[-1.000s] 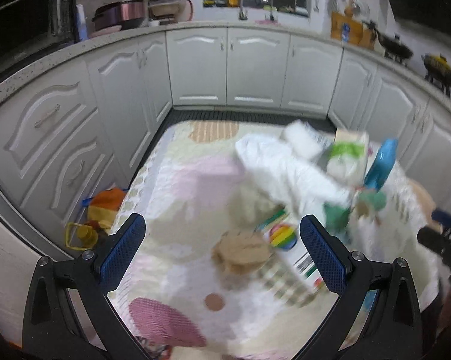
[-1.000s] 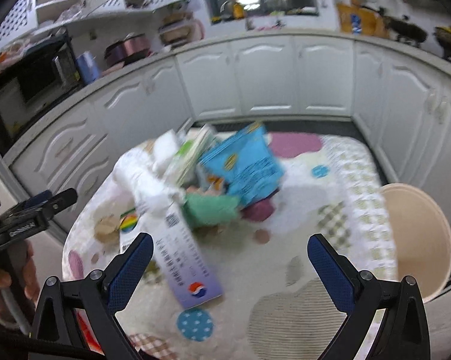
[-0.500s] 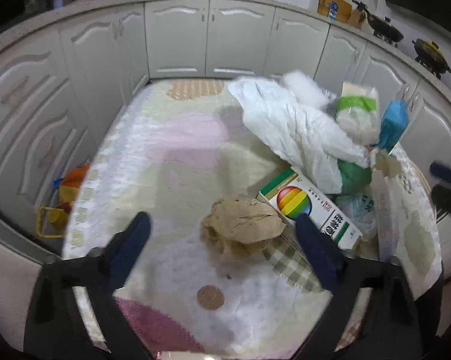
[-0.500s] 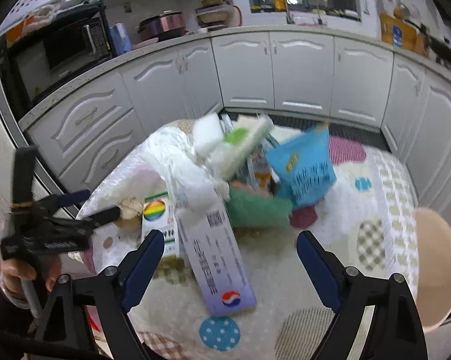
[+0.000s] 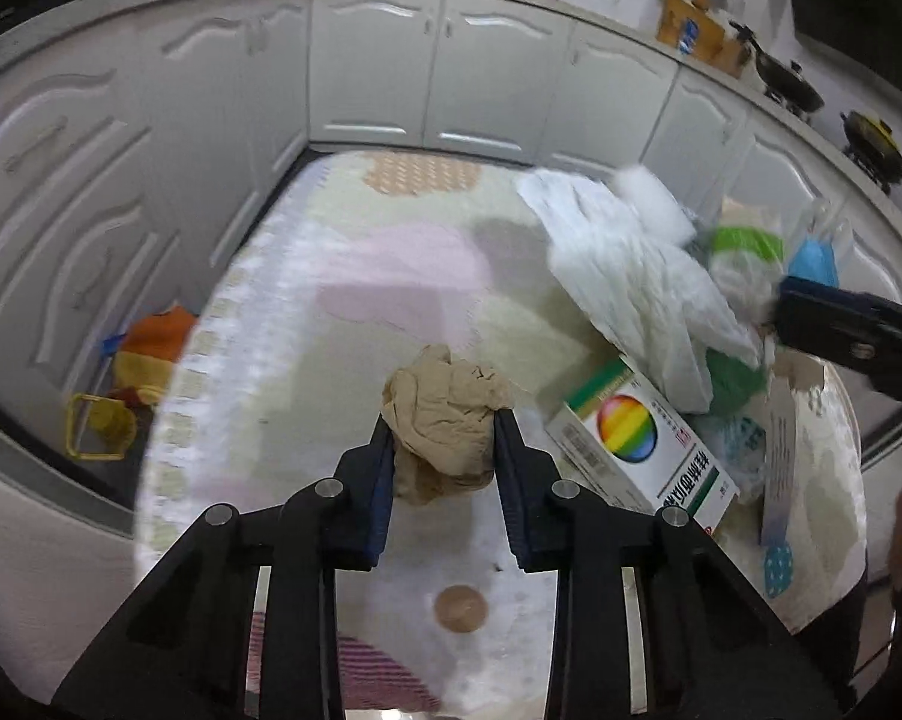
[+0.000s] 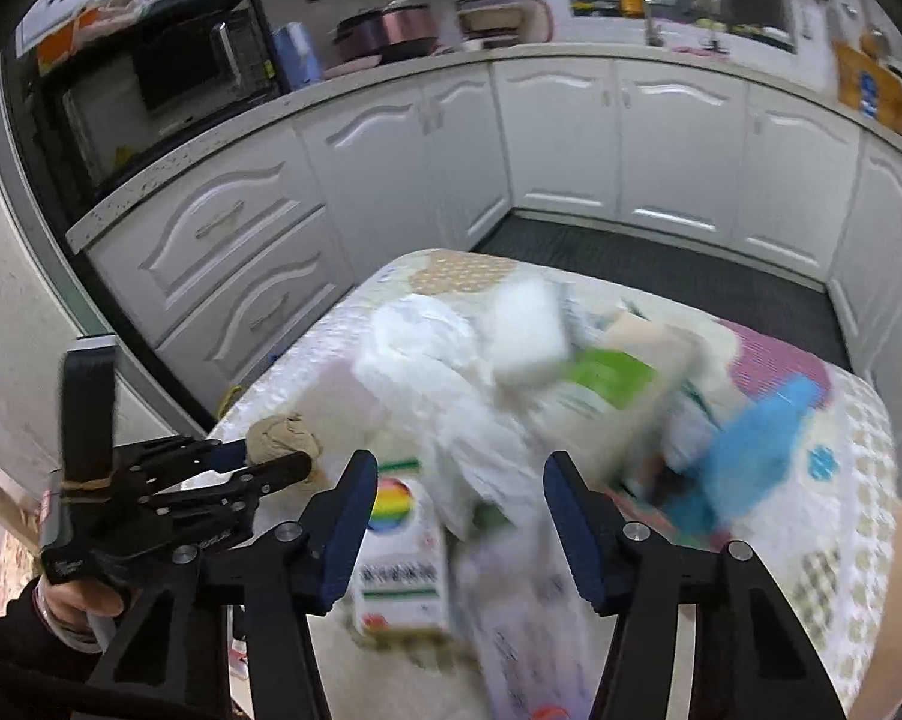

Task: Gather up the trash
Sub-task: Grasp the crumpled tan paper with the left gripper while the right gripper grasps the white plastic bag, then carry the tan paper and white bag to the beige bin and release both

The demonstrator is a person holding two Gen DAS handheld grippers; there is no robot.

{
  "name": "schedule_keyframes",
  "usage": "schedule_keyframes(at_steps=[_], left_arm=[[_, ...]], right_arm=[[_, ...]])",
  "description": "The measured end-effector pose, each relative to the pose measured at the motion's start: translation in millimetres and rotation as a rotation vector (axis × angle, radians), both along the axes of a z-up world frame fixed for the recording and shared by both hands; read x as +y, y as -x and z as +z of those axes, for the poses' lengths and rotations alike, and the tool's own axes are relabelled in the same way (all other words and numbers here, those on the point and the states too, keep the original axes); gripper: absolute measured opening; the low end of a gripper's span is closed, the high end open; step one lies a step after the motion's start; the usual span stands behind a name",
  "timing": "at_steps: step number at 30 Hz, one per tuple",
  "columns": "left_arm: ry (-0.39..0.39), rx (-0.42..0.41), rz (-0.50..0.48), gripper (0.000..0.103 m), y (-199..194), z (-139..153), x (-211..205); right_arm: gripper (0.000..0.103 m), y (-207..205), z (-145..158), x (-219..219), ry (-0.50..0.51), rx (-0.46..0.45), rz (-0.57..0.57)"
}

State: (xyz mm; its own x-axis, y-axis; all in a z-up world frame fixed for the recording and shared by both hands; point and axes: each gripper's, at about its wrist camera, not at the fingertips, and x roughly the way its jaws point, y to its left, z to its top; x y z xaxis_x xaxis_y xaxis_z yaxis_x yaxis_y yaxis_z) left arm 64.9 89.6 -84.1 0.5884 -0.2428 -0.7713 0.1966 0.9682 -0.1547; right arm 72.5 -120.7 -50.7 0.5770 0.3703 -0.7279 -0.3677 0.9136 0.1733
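A crumpled brown paper ball point(image 5: 443, 420) lies on the patterned tablecloth point(image 5: 354, 276). My left gripper point(image 5: 444, 426) is shut on it, a blue pad on each side; it also shows in the right wrist view point(image 6: 273, 456) with the ball point(image 6: 282, 435) at its tips. My right gripper point(image 6: 460, 474) is open, above a white plastic bag point(image 6: 444, 396) and a rainbow-printed box point(image 6: 399, 546). The box point(image 5: 637, 438) and bag point(image 5: 631, 276) lie to the right of the ball.
More litter is piled at the table's right: a white sponge point(image 6: 526, 330), a green-labelled pack point(image 6: 607, 378), a blue packet point(image 6: 745, 444), a long printed carton point(image 5: 778, 450). White cabinets point(image 5: 438, 78) ring the table. Orange and yellow things point(image 5: 132, 372) lie on the floor left.
My left gripper has come down and closed on the brown paper ball. My right gripper has moved left over the pile and narrowed somewhat, staying open.
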Motion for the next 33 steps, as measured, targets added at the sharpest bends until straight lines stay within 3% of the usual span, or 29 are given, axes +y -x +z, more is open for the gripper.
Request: schedule_keyframes(at_steps=[6, 8, 9, 13, 20, 30, 33], left_arm=[[0.007, -0.018, 0.032, 0.028, 2, 4, 11], [-0.001, -0.025, 0.036, 0.028, 3, 4, 10], [-0.006, -0.027, 0.037, 0.028, 4, 5, 9], [-0.023, -0.043, 0.033, 0.028, 10, 9, 5], [0.0, -0.075, 0.02, 0.028, 10, 30, -2], [0.034, -0.128, -0.073, 0.028, 19, 65, -46], [0.047, -0.142, -0.125, 0.028, 23, 76, -70]], right_arm=[[0.055, -45, -22, 33, 0.074, 0.048, 0.024], [0.036, -55, -31, 36, 0.064, 0.084, 0.041], [0.02, -57, -34, 34, 0.055, 0.1, 0.042], [0.013, -52, -22, 12, -0.078, 0.114, 0.033], [0.011, -25, 32, -19, -0.241, 0.028, 0.044], [0.011, 19, 77, -67, -0.219, -0.103, -0.032], [0.011, 30, 84, -101, -0.213, -0.131, -0.094]])
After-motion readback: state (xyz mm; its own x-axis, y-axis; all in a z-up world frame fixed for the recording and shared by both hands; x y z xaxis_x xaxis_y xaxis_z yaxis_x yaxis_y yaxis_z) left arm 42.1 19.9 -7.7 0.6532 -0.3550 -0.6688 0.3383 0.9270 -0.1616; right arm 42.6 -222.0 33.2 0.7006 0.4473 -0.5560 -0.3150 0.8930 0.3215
